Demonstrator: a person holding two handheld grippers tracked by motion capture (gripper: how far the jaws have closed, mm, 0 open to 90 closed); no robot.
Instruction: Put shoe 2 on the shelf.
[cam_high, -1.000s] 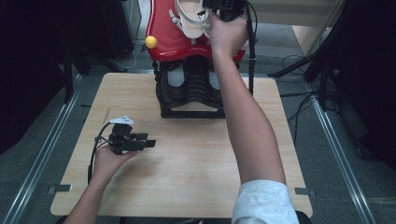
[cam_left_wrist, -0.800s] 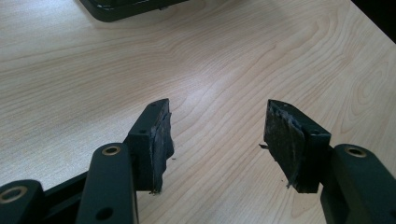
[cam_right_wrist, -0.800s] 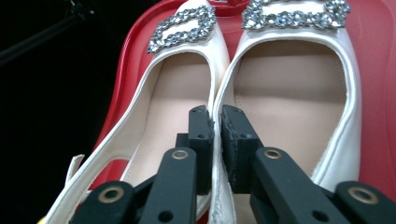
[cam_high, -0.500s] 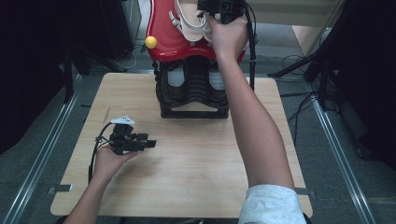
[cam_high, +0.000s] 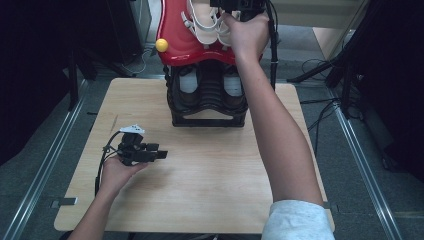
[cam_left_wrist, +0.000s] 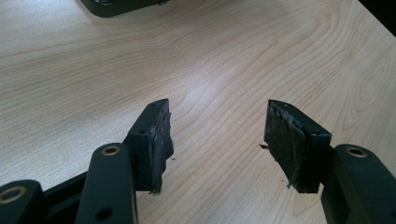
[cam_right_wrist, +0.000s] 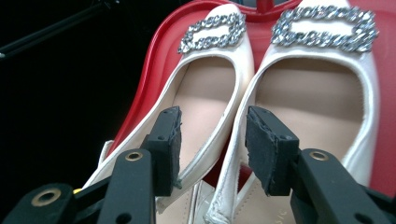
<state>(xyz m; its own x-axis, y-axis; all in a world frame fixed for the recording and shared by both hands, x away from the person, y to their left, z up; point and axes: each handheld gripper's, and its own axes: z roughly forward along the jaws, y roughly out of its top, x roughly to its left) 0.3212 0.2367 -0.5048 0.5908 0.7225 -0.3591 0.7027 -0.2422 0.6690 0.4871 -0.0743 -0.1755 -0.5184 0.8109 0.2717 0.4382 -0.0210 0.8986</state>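
White satin shoes (cam_right_wrist: 219, 107) with glittering buckles lie side by side on the red rack top (cam_high: 180, 47), now right under the right tongs (cam_right_wrist: 212, 149). Over the last second that hand has pushed farther out over the rack, so the reach looks about finished and a grasp seems next. Its jaws stand apart with nothing between them, straddling the two inner edges where the pair meets. The left tongs (cam_high: 161, 154) rest low over the wooden table (cam_high: 210, 170), also parted and holding nothing, well apart from the shoes.
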